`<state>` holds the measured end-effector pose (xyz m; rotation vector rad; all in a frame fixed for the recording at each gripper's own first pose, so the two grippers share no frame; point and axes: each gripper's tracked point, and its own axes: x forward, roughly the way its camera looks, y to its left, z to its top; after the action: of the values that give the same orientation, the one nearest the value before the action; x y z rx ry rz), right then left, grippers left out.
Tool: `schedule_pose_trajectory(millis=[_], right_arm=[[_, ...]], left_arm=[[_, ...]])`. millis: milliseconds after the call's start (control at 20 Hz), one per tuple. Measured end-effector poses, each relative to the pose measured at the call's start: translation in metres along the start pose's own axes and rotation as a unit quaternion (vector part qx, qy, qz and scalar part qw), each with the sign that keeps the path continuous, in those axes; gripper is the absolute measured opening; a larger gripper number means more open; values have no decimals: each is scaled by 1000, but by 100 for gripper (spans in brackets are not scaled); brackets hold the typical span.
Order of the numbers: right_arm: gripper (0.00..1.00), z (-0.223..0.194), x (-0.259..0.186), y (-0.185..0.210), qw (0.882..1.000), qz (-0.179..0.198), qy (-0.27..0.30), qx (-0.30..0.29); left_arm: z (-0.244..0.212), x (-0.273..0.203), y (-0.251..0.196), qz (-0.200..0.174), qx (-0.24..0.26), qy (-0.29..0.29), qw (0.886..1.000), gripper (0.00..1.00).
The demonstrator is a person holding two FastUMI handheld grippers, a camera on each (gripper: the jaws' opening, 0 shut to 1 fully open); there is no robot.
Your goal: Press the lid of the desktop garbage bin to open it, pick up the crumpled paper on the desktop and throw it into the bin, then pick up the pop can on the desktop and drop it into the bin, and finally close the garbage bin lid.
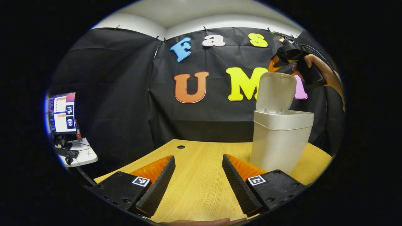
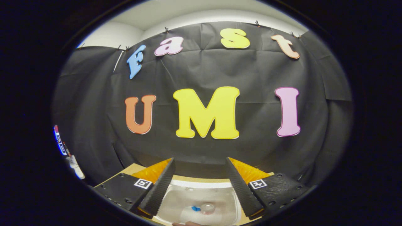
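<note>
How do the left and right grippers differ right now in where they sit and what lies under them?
The left gripper sits low over the bare wooden desktop, beside the bin; the right gripper is held high, above the bin's open mouth. Between the left gripper's fingers only desktop shows; between the right's, the bin's inside with something lying at its bottom. The right gripper is near the raised lid; the left is off to the side of it. Both are open and hold nothing.

The garbage bin point(image 1: 280, 141) is standing toward the desk's point(image 1: 194, 185) right edge with its lid point(image 1: 275, 92) tilting upright behind the mouth, leaving the opening point(image 2: 201, 201) passable from above beneath the right gripper point(image 2: 198, 188), while bare wood is lying open ahead of the left gripper point(image 1: 198, 185).
</note>
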<state>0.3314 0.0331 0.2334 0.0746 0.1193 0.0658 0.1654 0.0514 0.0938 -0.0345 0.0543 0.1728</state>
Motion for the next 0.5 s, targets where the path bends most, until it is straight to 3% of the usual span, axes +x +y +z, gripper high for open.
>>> schedule_pose_trajectory(millis=[500], right_arm=[[96, -57, -25, -6, 998, -18, 65, 5]], left_arm=[[9, -31, 1, 2, 5, -9, 1000, 96]])
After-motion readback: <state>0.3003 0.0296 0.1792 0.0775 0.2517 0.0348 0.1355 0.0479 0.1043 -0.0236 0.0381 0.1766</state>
